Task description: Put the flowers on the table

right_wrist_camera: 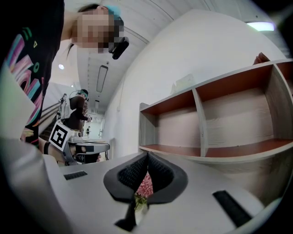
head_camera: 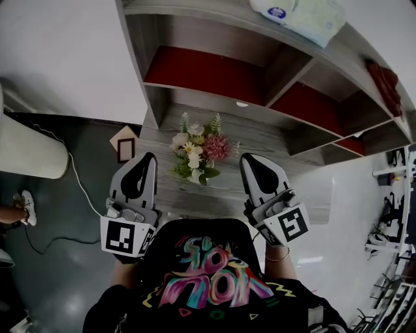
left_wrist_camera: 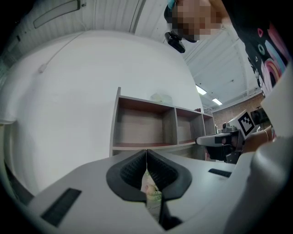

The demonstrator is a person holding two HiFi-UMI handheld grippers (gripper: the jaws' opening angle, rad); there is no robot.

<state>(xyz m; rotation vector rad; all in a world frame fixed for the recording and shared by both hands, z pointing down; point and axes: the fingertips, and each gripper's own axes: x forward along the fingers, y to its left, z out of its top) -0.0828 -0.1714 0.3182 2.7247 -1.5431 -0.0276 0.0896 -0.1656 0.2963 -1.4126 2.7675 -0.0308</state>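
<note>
Since the flowers (head_camera: 197, 151) already stand on the desk (head_camera: 273, 140), the left gripper (head_camera: 150, 157) and right gripper (head_camera: 246, 159) flank them, jaws closed on nothing.

Wooden shelf unit (head_camera: 201, 71), perhaps a packet (head_camera: 302, 18) atop

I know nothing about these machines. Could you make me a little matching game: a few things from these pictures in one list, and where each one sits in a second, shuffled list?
Things
1. flowers
2. white packet
3. red cloth
4. small dark frame

Places
A. on the floor, by the table's left edge
B. on top of the shelf unit, at its right end
C. on the table, between the left tongs and the right tongs
D. on top of the shelf unit, near its middle

Pairs: 1-C, 2-D, 3-B, 4-A
</note>
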